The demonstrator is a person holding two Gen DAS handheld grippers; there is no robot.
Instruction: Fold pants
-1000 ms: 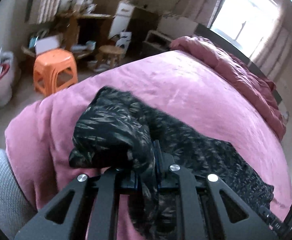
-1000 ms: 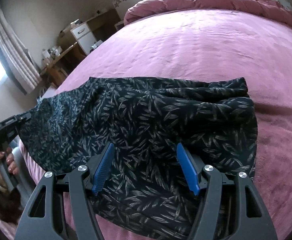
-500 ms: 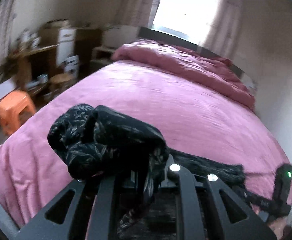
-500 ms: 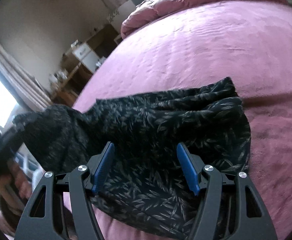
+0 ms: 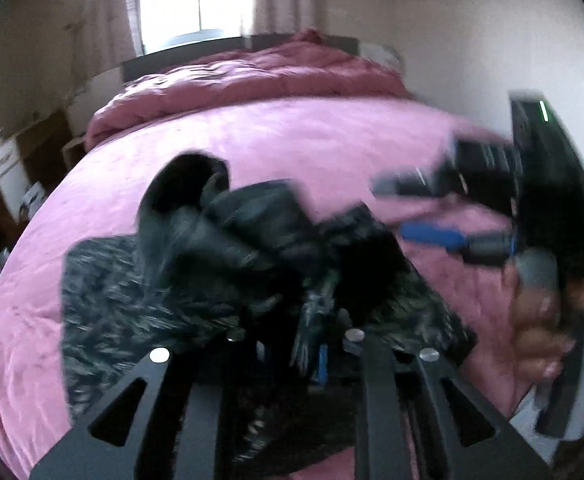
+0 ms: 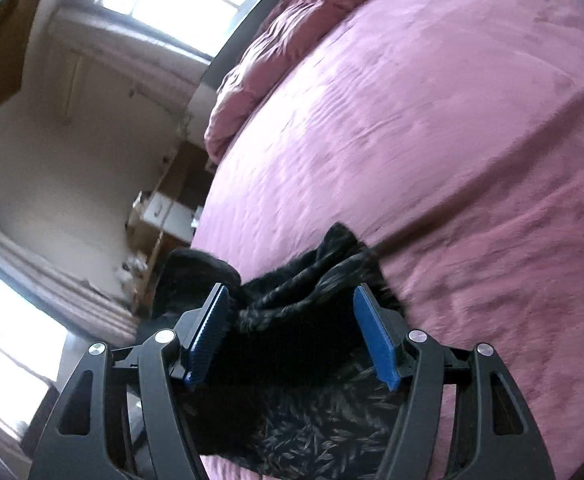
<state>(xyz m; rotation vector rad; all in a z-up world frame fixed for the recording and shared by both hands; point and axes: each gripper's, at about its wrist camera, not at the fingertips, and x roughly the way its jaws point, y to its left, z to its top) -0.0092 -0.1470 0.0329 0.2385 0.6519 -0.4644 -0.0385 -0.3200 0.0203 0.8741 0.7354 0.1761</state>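
The pants (image 5: 139, 300) are black with a pale leaf print and lie bunched on the pink bed (image 5: 271, 148). My left gripper (image 5: 316, 344) is shut on a gathered end of the pants, and the cloth drapes over its fingers. My right gripper (image 6: 292, 320) is open, its blue pads (image 6: 372, 340) on either side of the pants (image 6: 312, 360), which lie under and between them. In the left wrist view the right gripper (image 5: 432, 216) shows at the right, held by a hand and blurred by motion.
A rumpled pink duvet (image 5: 251, 68) is piled at the head of the bed under a bright window (image 5: 195, 0). Wooden furniture and boxes (image 5: 7, 168) stand to the left of the bed. A fold line crosses the bedspread (image 6: 492, 168).
My left gripper has carried its end of the pants rightward toward my right gripper, doubling the cloth over. The right gripper has tilted and stays open over the pants.
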